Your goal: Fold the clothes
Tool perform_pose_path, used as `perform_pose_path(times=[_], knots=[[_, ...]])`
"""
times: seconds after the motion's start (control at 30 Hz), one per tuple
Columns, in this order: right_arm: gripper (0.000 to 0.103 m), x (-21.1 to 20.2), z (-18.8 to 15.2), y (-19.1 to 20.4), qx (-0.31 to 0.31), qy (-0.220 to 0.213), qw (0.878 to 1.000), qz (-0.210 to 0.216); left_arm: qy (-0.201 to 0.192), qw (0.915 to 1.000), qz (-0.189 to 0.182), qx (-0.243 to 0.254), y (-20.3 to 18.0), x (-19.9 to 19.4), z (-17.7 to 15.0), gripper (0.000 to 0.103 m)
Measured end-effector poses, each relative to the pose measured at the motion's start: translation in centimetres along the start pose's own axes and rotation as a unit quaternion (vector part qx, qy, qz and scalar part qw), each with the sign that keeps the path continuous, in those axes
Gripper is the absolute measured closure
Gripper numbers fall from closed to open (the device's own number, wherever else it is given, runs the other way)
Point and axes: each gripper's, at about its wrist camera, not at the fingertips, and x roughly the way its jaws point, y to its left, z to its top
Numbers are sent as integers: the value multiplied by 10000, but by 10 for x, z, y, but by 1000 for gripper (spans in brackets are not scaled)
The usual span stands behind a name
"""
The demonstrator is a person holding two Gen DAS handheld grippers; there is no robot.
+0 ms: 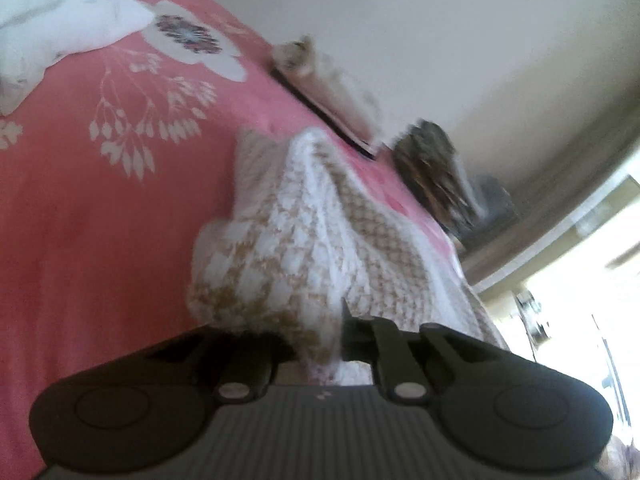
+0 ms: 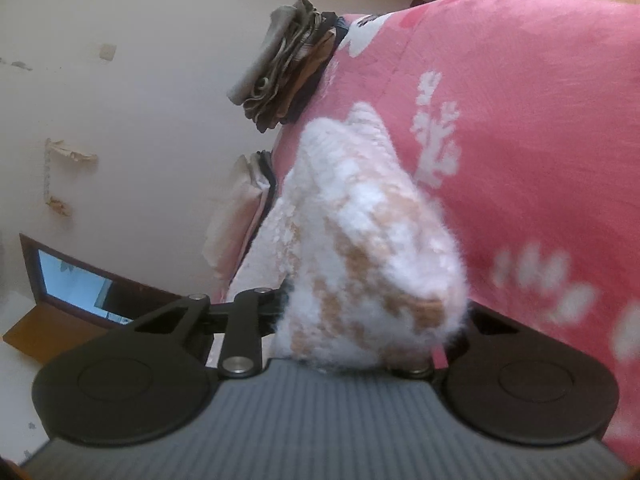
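I've got the pink floral bedspread (image 1: 100, 208) filling the ground ahead of both sets of fingers. On it, stretching forward from my left gripper (image 1: 316, 344), lies the fuzzy white-and-tan knit garment (image 1: 304, 240), and the left fingers are pinched tight on its near edge. On the right wrist view the same knit bunches up right over my right gripper (image 2: 360, 320), fingers buried in it, clamped on the fabric. Beyond the fingertips, at the bed's far edge, sits a stack of folded clothes (image 2: 280, 68). A white cloth (image 1: 60, 20) lies far ahead-left.
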Motion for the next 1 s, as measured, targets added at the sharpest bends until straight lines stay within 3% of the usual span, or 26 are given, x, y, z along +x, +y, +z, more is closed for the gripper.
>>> perform_pose_path(times=[0.13,0.2,0.3,0.4,0.47,0.53,0.63,0.73,0.87,1.0], knots=[[77,-72,-31,-3,55,347,9992,-198,643,9968,-126,450,-7,-50,-27,93],[77,-105,-43,-6,57,669,9970,-382,985,9944,-99,363,-2,-77,-49,93],[74,-146,-57,-13,70,1230,9898,-710,1631,9864,18,221,15,-90,-80,88],[67,-157,-62,-39,240,1731,9755,-1338,2197,9749,307,182,35,-83,-96,79],[56,-161,-58,-52,455,1834,9709,-1474,2138,9756,371,344,37,-93,-90,69],[54,-171,-54,-52,553,1826,9717,-1394,1991,9765,455,684,32,-111,-80,61],[36,-201,-45,-42,177,1533,9739,-1663,1648,9769,702,1165,20,-139,-65,48],[34,-231,-33,-34,-214,1154,9742,-1928,1207,9746,935,1638,5,-145,-50,41],[34,-233,-15,-13,-1062,711,9747,-1835,905,9697,976,2048,-15,-101,-35,40],[34,-186,-12,23,-2195,582,9613,-1563,714,9596,1159,2463,-36,-47,-25,42]])
